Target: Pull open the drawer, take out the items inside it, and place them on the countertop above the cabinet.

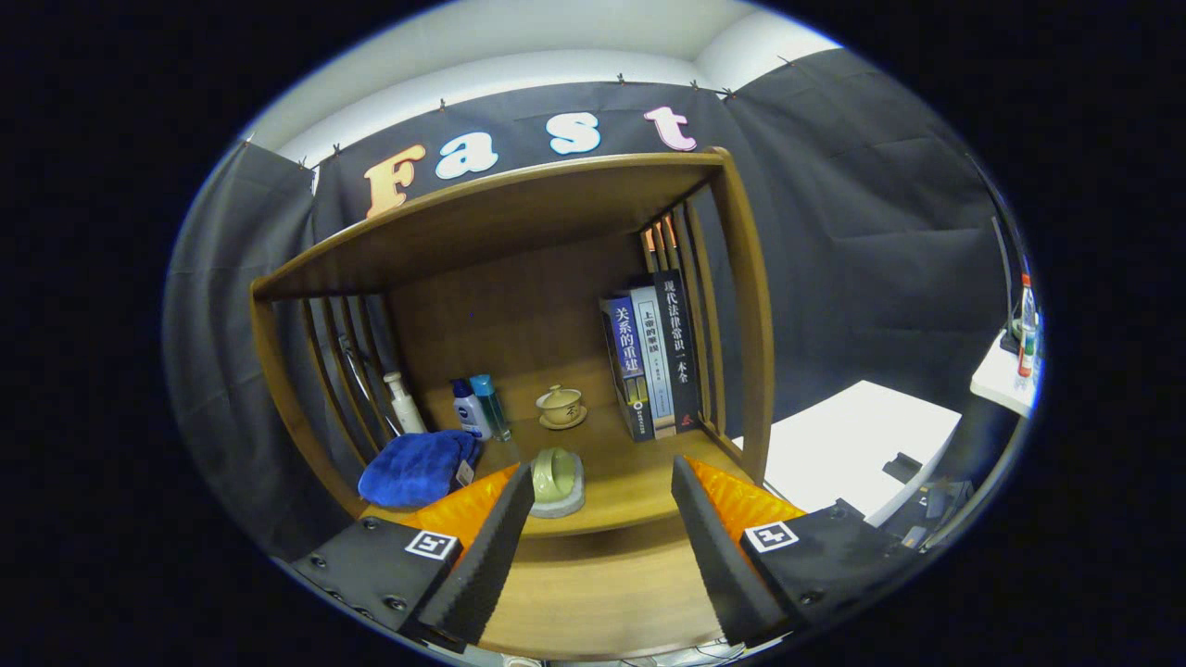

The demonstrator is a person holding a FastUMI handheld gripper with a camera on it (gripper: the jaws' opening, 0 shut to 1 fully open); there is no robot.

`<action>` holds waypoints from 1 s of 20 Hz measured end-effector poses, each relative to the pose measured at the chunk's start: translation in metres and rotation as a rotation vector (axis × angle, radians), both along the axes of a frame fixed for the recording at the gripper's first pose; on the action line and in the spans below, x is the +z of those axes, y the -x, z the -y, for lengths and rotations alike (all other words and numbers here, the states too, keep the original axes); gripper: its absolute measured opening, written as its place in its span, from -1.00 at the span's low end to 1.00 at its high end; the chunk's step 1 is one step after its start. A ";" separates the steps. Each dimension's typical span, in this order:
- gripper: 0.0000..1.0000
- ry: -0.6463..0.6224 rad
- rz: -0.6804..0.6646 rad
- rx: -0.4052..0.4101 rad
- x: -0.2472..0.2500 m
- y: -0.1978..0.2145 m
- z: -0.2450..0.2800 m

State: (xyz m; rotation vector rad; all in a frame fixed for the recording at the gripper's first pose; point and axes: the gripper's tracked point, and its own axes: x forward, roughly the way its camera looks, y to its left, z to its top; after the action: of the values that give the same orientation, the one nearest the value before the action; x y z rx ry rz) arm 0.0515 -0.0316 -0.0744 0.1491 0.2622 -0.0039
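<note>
My gripper (602,505) is open, its two fingers spread wide with nothing between them. It hovers in front of a wooden cabinet (741,306), above the countertop (630,486). On the countertop just beyond the left finger lies a pale green cup (554,474) tipped on its side on a round coaster. Below the countertop's front edge, between the fingers, runs a flat wooden front panel (593,593); I cannot tell whether it is the drawer or whether it is pulled out.
On the countertop stand a folded blue towel (417,468) at the left, a white pump bottle (404,403), two small blue bottles (480,408), a lidded tea bowl on a saucer (561,406) and three upright books (653,357). A white table (848,445) lies to the right.
</note>
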 end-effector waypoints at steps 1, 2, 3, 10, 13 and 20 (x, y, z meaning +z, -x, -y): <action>0.94 -0.006 0.010 0.003 -0.002 0.008 0.001; 0.94 -0.004 0.021 0.000 -0.006 0.016 0.004; 0.94 0.005 0.032 -0.004 -0.009 0.024 0.008; 0.94 0.102 0.091 0.001 -0.035 0.085 0.016; 0.93 0.125 0.112 -0.010 -0.046 0.101 0.023; 0.94 0.192 0.065 -0.024 -0.103 0.133 0.036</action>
State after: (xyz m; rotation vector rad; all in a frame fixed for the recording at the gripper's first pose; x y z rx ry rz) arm -0.0811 -0.0679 -0.1772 -0.0389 0.1935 -0.0482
